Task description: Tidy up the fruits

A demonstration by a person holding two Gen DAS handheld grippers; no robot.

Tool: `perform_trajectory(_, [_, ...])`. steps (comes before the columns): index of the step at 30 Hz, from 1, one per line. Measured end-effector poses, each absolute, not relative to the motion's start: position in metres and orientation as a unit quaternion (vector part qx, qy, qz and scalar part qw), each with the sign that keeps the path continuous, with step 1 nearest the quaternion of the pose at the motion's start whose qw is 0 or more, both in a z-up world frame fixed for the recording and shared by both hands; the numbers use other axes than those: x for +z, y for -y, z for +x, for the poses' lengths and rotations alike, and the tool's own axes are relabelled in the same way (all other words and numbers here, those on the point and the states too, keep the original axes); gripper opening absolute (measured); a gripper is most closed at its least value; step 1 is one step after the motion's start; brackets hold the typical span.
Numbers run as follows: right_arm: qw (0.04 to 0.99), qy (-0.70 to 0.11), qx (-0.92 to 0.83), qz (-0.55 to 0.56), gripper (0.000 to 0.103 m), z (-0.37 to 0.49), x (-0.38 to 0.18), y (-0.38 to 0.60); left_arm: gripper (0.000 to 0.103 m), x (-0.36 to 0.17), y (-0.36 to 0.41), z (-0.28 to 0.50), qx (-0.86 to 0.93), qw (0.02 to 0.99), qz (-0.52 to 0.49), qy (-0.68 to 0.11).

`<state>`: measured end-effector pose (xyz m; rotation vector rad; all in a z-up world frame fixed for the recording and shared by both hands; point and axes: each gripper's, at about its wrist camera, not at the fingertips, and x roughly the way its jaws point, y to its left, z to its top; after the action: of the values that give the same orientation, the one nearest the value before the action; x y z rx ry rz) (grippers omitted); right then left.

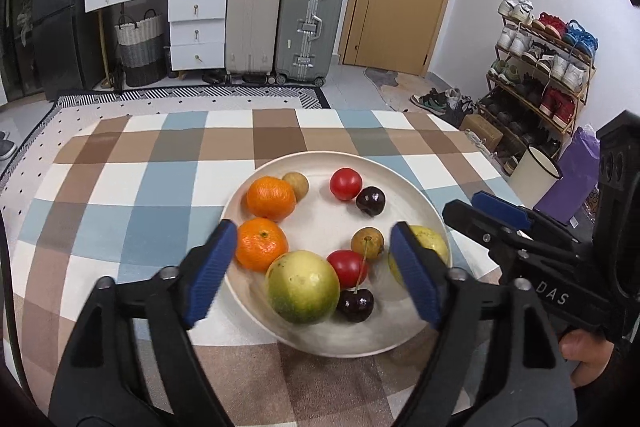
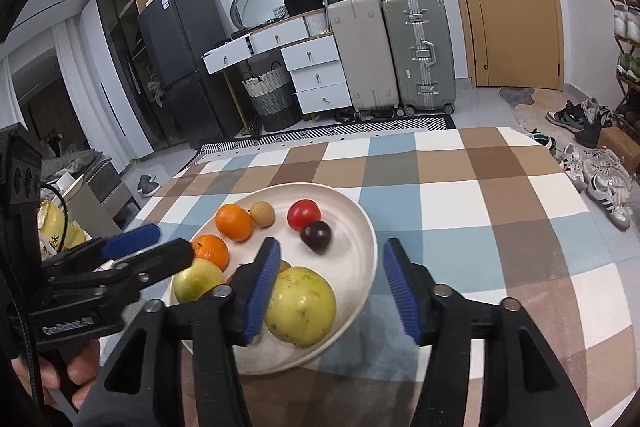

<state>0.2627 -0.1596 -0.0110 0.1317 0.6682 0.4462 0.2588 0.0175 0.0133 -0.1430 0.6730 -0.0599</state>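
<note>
A white plate on the checked tablecloth holds several fruits: two oranges, two guavas, two red tomatoes, dark cherries and small brown longans. My left gripper is open, its fingers either side of the near guava, above the plate's near half. My right gripper is open, with the second guava between its fingers beside the left pad. The plate also shows in the right wrist view. Each gripper shows in the other's view, the right one and the left one.
The table has a blue, brown and white checked cloth. A white bin and a shoe rack stand to the right. Suitcases, drawers and a basket stand at the back wall.
</note>
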Motion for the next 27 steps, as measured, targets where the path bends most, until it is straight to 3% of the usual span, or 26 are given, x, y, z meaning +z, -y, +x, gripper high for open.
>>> perform_trajectory(5, [0.921,-0.313,0.219,0.076,0.095,0.252,-0.006,0.171,0.091,0.022,-0.018,0.239,-0.027,0.947,-0.055,-0.316])
perform_trajectory(8, [0.926,-0.303,0.21,0.076,0.101,0.245,0.0,0.176,0.102,0.028,-0.019,0.226,-0.022,0.952,-0.053,-0.301])
perform_trajectory(27, [0.929,-0.255,0.267,0.023,0.102,0.19,0.004,0.171,0.102,0.033,-0.031,0.164,-0.003,0.966,-0.056,-0.253])
